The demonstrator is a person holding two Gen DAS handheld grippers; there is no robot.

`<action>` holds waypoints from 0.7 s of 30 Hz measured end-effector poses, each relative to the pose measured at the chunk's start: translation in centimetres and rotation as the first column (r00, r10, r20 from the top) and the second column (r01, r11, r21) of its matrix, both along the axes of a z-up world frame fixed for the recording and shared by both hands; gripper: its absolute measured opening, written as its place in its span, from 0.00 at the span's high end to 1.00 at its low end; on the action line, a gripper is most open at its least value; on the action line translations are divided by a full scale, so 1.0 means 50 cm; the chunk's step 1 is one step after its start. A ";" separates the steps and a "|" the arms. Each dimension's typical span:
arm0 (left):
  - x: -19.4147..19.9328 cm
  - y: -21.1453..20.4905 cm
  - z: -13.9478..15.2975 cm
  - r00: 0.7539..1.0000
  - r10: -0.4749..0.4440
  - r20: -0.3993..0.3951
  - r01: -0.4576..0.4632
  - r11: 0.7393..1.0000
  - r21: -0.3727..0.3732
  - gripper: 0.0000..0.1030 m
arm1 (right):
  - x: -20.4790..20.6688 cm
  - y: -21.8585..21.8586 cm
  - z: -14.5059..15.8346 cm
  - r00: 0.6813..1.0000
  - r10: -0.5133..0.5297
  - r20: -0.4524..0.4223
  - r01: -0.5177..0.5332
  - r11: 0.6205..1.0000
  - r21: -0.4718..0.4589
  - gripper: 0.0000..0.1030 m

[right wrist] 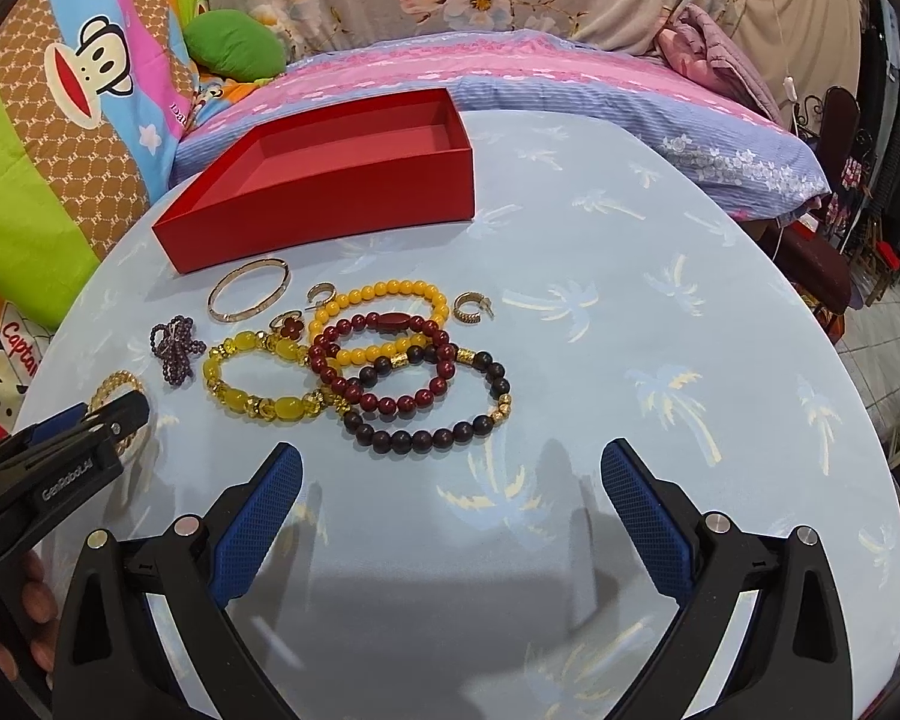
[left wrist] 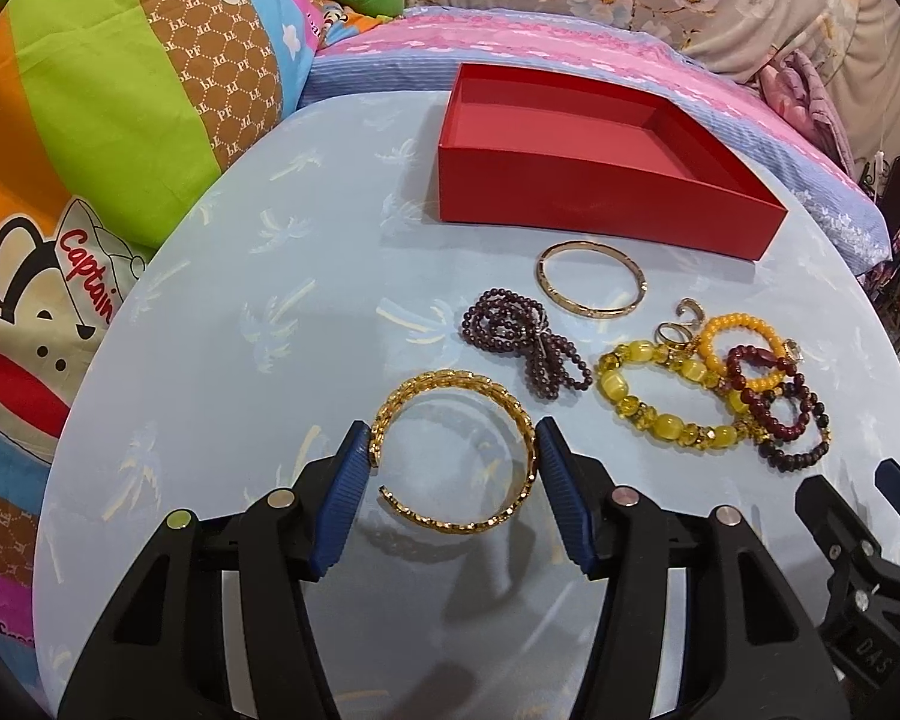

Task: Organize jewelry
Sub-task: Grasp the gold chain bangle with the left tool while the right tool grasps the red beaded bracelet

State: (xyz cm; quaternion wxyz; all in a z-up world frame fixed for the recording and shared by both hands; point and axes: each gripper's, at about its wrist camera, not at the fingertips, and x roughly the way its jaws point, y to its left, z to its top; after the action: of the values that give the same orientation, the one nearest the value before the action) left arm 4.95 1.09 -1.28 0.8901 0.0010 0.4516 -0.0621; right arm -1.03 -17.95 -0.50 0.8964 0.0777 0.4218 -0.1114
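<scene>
An empty red box (left wrist: 600, 192) (right wrist: 330, 204) stands at the back of the round table. My left gripper (left wrist: 453, 450) straddles a gold coil bangle (left wrist: 510, 420); both blue pads touch its sides, and it lies on the table. A plain gold bangle (left wrist: 591, 279) (right wrist: 247, 289), a purple bead string (left wrist: 522, 348) (right wrist: 177, 345), a yellow bead bracelet (left wrist: 660, 408) (right wrist: 258, 384), an orange one (right wrist: 384, 312), dark red ones (right wrist: 384, 372) and gold earrings (right wrist: 471, 307) lie in a cluster. My right gripper (right wrist: 450, 468) is open and empty, just in front of the cluster.
The table (right wrist: 630, 360) has a light blue palm-print cover. A bed with a pink and blue quilt (right wrist: 540, 90) and cartoon pillows (left wrist: 90, 120) lies behind and to the left. Chairs (right wrist: 834, 120) stand at the right.
</scene>
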 end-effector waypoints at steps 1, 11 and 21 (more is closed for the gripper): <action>-0.002 -0.001 0.001 1.000 0.000 0.001 0.000 1.000 0.002 0.48 | 0.002 -0.004 0.001 1.000 -0.002 0.001 0.002 1.000 0.003 0.06; -0.004 -0.008 0.003 1.000 -0.002 -0.006 0.002 1.000 0.005 0.48 | 0.046 -0.032 0.007 1.000 -0.004 0.015 0.004 1.000 0.018 0.23; 0.012 -0.023 -0.002 1.000 -0.017 -0.015 0.017 1.000 0.017 0.48 | 0.099 -0.029 -0.014 0.999 0.050 -0.017 -0.050 0.998 0.041 0.58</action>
State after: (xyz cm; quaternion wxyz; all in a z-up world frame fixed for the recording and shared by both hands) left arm 5.57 -0.05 -1.38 0.8860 0.0121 0.4589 -0.0659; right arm 3.92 -19.42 -1.20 0.8933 0.0844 0.4339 -0.0810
